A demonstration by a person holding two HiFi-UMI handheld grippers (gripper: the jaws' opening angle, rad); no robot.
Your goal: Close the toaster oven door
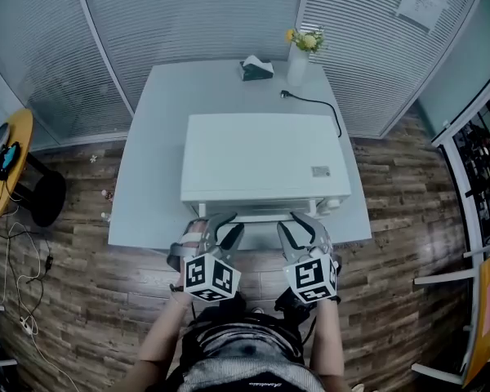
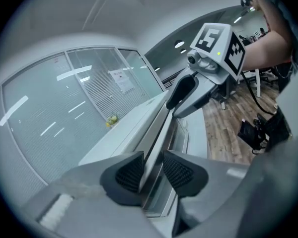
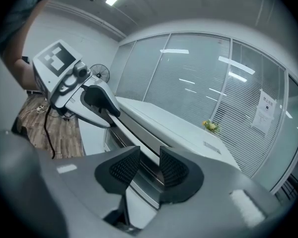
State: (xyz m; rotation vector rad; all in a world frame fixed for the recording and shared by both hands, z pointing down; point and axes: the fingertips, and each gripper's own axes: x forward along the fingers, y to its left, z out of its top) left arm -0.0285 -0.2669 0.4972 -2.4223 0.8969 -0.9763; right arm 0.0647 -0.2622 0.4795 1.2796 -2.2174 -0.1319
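Evidently the closing is at its last stage: the white toaster oven [image 1: 257, 158] sits on the grey table [image 1: 147, 186] with its door [image 1: 261, 207] swung up almost against the front, though a thin dark slit seems to remain along the top edge. The left gripper [image 1: 219, 225] and right gripper [image 1: 302, 225] both straddle the handle bar [image 2: 156, 138] — jaws narrowly parted, pads either side without clearly pinching it. What remains is probably 1 short push until the door seats — then both can draw straight back.
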